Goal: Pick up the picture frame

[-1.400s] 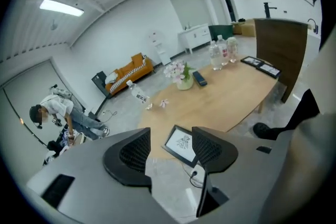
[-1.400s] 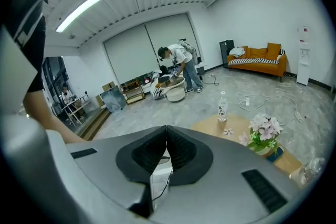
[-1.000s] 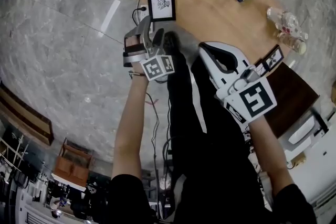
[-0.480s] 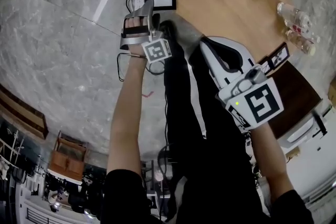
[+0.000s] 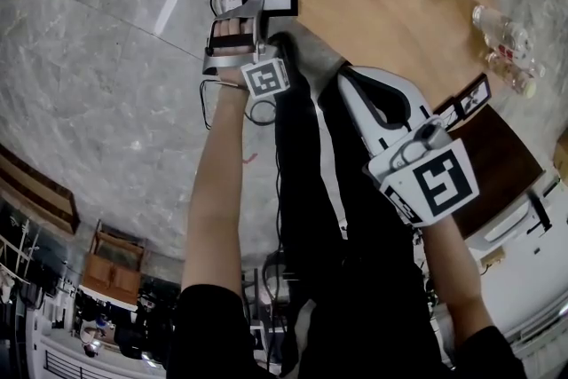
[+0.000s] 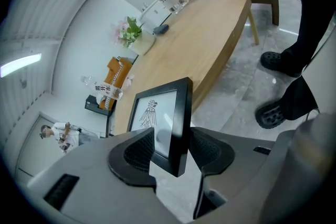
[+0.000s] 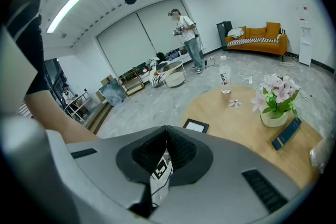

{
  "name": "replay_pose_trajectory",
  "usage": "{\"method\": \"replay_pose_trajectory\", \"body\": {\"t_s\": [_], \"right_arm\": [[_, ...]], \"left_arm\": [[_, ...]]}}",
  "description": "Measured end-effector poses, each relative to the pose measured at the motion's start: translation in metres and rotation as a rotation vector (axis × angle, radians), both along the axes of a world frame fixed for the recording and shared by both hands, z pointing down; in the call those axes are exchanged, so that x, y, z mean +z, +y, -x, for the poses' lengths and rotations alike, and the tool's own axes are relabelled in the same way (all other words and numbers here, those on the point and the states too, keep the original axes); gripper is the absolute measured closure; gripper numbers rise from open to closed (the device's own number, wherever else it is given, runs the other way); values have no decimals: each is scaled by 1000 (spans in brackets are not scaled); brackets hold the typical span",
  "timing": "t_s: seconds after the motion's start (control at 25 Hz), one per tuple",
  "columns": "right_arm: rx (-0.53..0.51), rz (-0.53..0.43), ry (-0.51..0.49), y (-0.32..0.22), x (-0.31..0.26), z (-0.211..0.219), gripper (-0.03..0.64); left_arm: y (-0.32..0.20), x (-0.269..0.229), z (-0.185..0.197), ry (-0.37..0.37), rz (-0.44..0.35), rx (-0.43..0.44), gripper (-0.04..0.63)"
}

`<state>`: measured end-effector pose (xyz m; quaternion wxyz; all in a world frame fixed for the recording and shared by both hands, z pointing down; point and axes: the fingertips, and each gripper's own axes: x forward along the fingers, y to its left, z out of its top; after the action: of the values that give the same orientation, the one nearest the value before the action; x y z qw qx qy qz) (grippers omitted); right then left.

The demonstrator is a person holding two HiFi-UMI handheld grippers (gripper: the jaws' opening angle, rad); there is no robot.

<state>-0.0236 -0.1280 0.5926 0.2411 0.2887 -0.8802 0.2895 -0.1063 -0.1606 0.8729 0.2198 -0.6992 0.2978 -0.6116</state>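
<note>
My left gripper is closing around the corner of the picture frame, which is lying at the table edge. The pads aren't biting yet, so I'm squeezing squarely before lifting. My right gripper is hanging pinched together, empty, off the table.

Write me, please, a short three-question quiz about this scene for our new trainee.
1. Which gripper has the picture frame between its jaws? A) left B) right C) neither
2. True or false: the flowers stand on the wooden table.
3. How do the jaws of the right gripper stand?
Key: 1 A, the left gripper, its jaws closing; 2 true; 3 together, on nothing.
</note>
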Motion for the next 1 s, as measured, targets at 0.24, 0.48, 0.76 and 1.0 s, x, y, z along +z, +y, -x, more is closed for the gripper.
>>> {"method": "replay_pose_trajectory", "body": {"t_s": [0.24, 0.48, 0.76, 1.0], "right_arm": [[-2, -4, 12, 0, -2, -5, 603], [5, -15, 5, -3, -14, -6, 603], [16, -43, -12, -6, -45, -4, 603], [38, -73, -18, -13, -73, -9, 603]], "left_arm": [[1, -1, -2, -3, -1, -4, 427], [0, -20, -3, -13, -34, 20, 471], [-5, -51, -5, -16, -41, 49, 509], [-12, -76, -3, -22, -33, 41, 517]]}}
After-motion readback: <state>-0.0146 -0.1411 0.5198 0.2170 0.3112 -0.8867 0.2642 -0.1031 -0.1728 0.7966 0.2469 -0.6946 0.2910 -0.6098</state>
